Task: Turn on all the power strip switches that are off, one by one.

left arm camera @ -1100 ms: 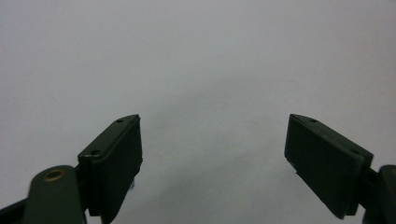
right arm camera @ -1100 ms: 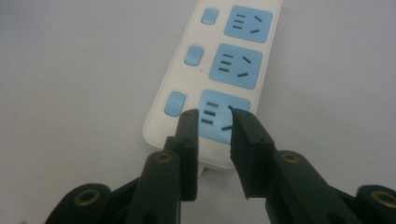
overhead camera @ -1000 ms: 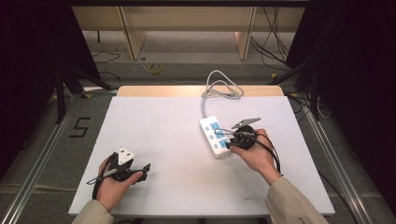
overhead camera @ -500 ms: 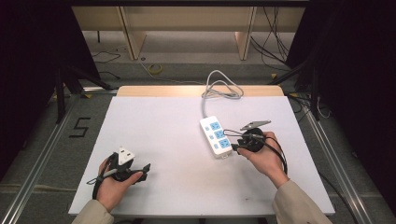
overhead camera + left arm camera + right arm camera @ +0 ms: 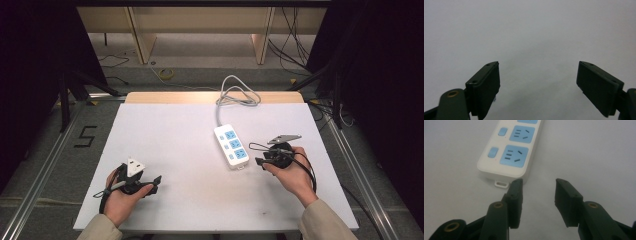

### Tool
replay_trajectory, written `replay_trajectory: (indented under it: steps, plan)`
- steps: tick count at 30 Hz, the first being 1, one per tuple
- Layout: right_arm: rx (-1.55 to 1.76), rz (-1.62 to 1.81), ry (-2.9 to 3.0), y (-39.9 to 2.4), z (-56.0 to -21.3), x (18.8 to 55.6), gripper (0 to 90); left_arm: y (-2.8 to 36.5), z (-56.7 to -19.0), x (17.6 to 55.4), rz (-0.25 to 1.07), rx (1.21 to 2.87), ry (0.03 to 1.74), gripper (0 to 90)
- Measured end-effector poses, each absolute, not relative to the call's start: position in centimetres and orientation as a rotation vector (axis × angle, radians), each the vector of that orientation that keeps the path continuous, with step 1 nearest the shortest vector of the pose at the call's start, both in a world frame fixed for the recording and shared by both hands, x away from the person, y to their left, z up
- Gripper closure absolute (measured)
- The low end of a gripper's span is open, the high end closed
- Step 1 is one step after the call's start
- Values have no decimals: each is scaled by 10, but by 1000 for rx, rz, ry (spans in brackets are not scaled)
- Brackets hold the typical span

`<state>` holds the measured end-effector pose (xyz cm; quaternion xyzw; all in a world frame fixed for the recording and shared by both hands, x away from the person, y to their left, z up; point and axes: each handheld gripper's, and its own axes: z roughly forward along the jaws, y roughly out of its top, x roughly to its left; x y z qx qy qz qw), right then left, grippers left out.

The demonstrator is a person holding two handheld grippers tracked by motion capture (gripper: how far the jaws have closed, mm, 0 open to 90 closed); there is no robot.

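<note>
Standing just beside the power strip [image 5: 509, 150] with nothing between its jaws, the right gripper [image 5: 537, 186], just opening wide, should line up squarely; the left gripper [image 5: 537, 75] waits wide and empty.

Power strip [image 5: 231, 145]: white body, light-blue socket faces and light-blue switches, grey cord [image 5: 235, 95] coiled at its twelve o'clock. Table [image 5: 175, 130]: plain white top, pale wood edge at the far side. Both grippers, left gripper [image 5: 150, 184] and right gripper [image 5: 257, 155]: black, each topped by a grey plate.
</note>
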<state>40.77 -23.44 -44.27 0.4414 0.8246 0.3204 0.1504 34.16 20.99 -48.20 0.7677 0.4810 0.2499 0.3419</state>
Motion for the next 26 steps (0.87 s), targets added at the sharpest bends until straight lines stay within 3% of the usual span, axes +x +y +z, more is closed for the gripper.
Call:
replay_trajectory:
  steps: [26]
  plan:
    - [1285, 1040, 2296, -270, -467, 370, 494, 209, -488, 346, 621, 2028, 1216, 161]
